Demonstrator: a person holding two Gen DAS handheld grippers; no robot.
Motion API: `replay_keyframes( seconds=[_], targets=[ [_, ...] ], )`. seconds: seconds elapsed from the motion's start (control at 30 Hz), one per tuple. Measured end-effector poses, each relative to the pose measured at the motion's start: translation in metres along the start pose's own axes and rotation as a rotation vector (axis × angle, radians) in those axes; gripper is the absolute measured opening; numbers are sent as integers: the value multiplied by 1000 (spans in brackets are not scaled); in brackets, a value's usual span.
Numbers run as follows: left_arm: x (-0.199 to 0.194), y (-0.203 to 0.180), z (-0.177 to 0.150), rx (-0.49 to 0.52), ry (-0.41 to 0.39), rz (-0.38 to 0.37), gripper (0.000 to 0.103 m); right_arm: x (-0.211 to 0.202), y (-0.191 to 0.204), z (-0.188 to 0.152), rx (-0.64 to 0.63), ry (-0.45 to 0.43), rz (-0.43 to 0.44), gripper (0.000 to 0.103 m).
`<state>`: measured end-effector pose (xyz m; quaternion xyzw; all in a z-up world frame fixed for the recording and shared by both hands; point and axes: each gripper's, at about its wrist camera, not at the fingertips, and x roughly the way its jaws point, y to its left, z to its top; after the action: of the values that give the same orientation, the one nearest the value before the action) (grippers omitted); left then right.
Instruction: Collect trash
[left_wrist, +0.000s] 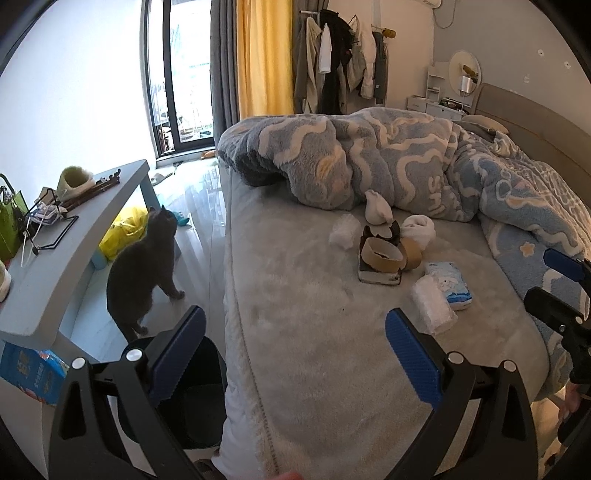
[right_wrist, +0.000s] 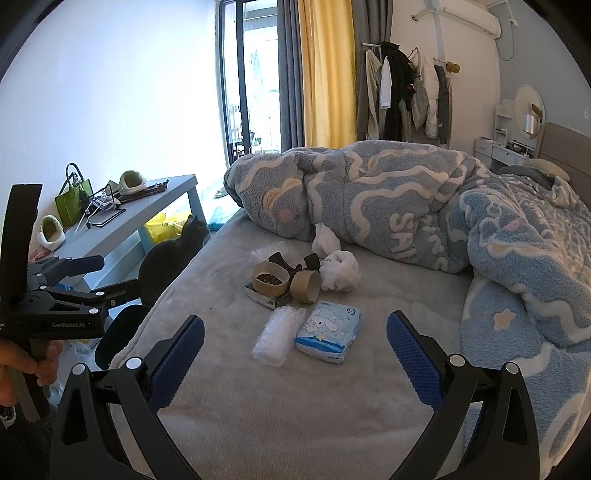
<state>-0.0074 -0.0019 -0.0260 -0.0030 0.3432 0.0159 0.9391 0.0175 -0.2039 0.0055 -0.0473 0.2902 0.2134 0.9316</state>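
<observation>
Left claw: jaws spread wide, nothing between them; held over the near left edge of the bed.
Right claw: jaws spread wide, nothing held; poised over the near part of the bed, facing the litter.
Progress: judged to be at the outset; no item has been lifted and all the trash visible lies on the bed.
Bin: dark container on the floor at the near left bed corner, directly below the left claw; what shows of its inside is dark, and no contents can be made out.
Bubble wrap: nearest piece, loose on the bed, just beside the tissue pack.
Tissue pack: blue printed pack to the right of the wrap; whether it counts as trash cannot be told.
Tape cores: two cardboard rings, one resting on a small flat box, the other on its side just right of it; dark torn scraps behind.
Box contents: hidden under the ring; cannot tell.
Crumpled white paper: right of the rings, with a second white wad farther off against the quilt.
Clear plastic: far left of the cluster.
Worktop: far left, well apart; carries a green bag, contents unseen.
Remaining: every item still to be picked up and dropped in the bin.
</observation>
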Motion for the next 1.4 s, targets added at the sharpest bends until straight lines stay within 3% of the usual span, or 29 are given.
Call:
replay_keyframes(
  seconds=[0.03, 1.4],
  targets=[
    [2, 5, 17, -5, 7, 5, 100, 0, 0, 0, -1, 0, 0, 100],
    [8, 2, 14, -7, 37, -21, 99, 2, -2, -5, -13, 5, 3, 100]
  ],
)
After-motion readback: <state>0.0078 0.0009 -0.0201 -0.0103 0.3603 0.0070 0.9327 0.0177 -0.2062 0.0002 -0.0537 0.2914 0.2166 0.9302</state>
